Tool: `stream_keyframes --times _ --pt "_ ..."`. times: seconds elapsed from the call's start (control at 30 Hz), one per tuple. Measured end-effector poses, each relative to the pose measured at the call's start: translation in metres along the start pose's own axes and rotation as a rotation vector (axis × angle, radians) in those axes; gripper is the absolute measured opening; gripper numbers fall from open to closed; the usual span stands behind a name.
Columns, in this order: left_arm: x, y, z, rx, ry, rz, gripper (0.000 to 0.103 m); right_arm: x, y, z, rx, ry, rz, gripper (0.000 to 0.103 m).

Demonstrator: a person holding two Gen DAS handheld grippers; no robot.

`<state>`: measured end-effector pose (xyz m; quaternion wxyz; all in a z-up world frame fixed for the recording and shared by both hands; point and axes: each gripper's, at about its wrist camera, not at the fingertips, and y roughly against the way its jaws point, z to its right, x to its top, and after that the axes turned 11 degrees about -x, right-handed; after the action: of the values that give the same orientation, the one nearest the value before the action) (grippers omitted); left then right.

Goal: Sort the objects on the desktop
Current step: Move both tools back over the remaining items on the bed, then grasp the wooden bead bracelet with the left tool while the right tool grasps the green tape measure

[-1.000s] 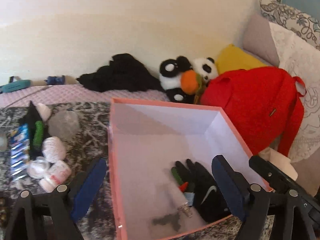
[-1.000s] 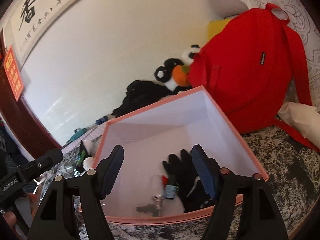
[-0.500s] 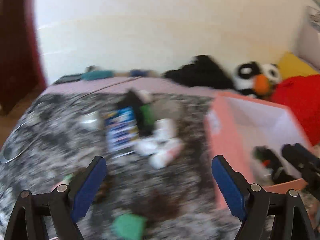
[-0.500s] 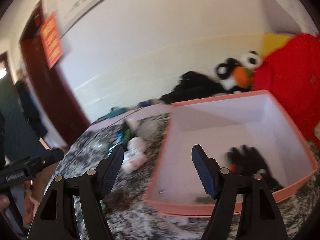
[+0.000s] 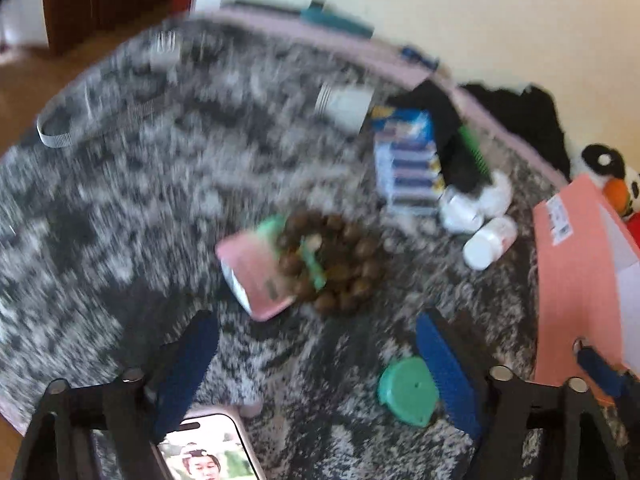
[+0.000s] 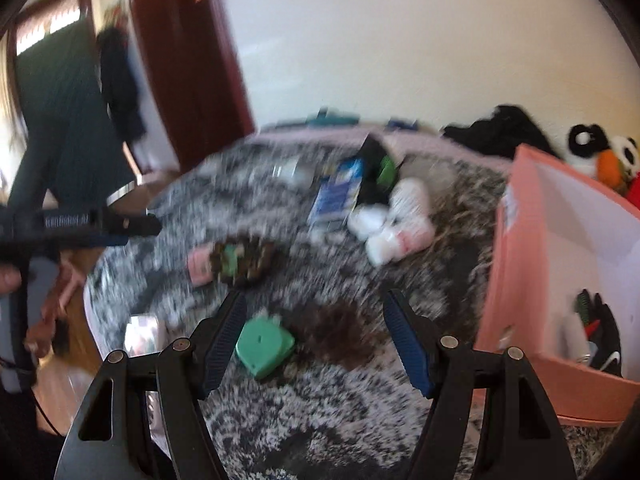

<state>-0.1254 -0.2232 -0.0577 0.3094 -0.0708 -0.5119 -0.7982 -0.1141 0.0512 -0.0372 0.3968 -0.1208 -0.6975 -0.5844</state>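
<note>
Left gripper (image 5: 316, 354) jaws spread apart, nothing held; bead string (image 5: 332, 264) seen at frame centre. Right gripper (image 6: 314, 336) jaws spread, empty; green case (image 6: 264, 346) lower centre; pink box (image 6: 520, 280) at right edge.

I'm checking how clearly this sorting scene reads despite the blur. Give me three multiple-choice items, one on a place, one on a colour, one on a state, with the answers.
1. Where does the brown bead bracelet lie?
A. inside the pink box
B. partly on the pink packet
C. on the phone

2. What colour is the small flat case near the right gripper?
A. green
B. yellow
C. red

3. How do the two grippers stand?
A. both shut on bottles
B. left shut, right open
C. both open and empty

Answers: 1 B, the beads overlap the pink packet on the patterned tabletop, outside the pink box. 2 A, the case shows green in both views. 3 C, the left gripper and the right gripper both show wide gaps with nothing between the fingers.
</note>
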Motion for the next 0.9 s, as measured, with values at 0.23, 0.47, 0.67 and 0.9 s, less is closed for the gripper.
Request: stream_keyframes --times 0.23,0.47,0.67,0.9 --pt "0.002 -0.046 -0.007 -0.043 0.064 -0.086 0.073 -0.008 -0.046 -0.003 -0.010 0.041 -0.101 0.074" --pt "0.013 -0.077 -0.011 -0.072 0.104 -0.100 0.072 -0.006 -0.067 0.016 -0.037 -0.032 -0.138 0.074" --pt "0.020 -0.103 -0.016 -0.087 0.133 -0.097 0.069 -0.004 -0.079 0.028 -0.036 -0.077 -0.161 0.073" --pt "0.028 -0.115 -0.008 -0.066 0.116 -0.041 0.017 -0.005 -0.079 0.008 -0.016 0.026 -0.139 0.073"
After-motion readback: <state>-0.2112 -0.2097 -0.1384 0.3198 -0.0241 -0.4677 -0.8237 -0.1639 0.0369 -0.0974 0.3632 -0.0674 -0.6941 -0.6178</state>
